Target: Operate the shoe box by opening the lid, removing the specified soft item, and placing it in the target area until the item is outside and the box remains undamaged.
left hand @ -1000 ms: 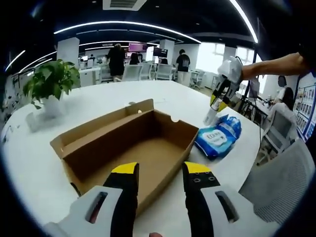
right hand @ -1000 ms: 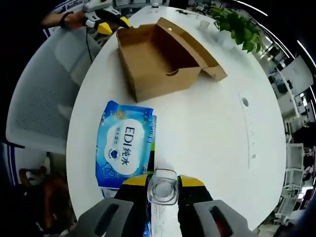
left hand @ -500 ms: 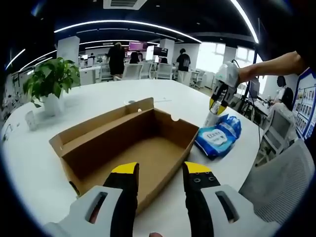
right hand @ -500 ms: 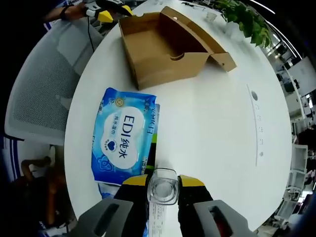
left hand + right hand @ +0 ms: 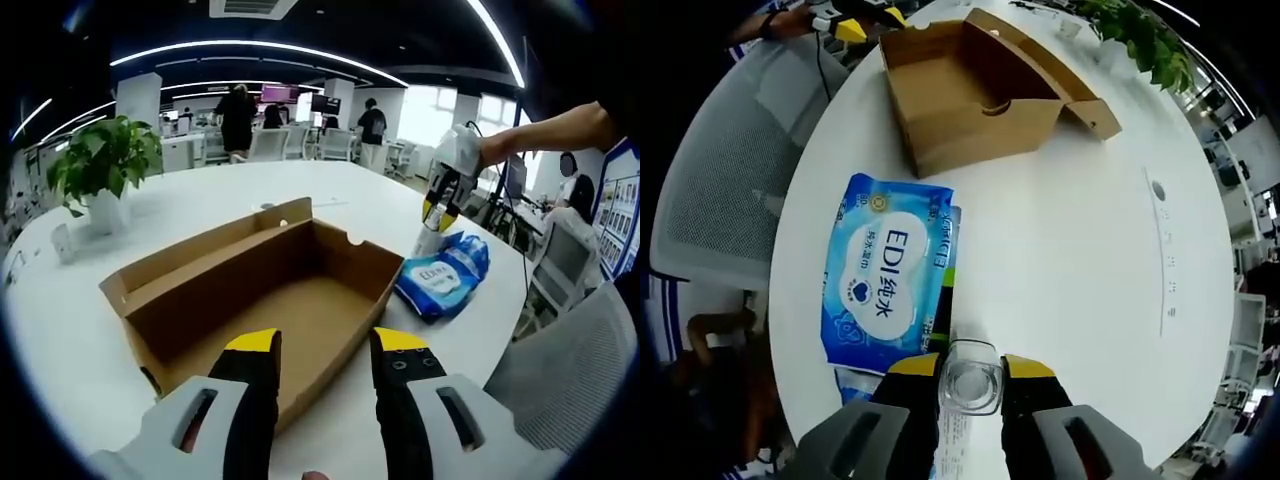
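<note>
The brown cardboard shoe box (image 5: 255, 295) lies open on the white table (image 5: 200, 205), its lid folded back and its inside bare. My left gripper (image 5: 325, 352) hovers at its near edge, open with nothing between the jaws. To the box's right lies a blue wet-wipes pack (image 5: 442, 275). Above that pack my right gripper (image 5: 438, 208) is shut on a clear plastic bottle (image 5: 428, 240). In the right gripper view the bottle (image 5: 970, 378) sits end-on between the jaws of my right gripper (image 5: 970, 372), over the pack (image 5: 885, 290). The box (image 5: 975, 95) and left gripper (image 5: 858, 25) lie beyond.
A potted plant (image 5: 100, 165) and a small white cup (image 5: 62, 243) stand at the table's far left. A grey mesh chair (image 5: 730, 170) is pulled up by the table edge near the pack. People and desks fill the office behind.
The right gripper with the bottle has drifted slightly over the wipes pack. The left gripper, the box and the pack have stayed put.
</note>
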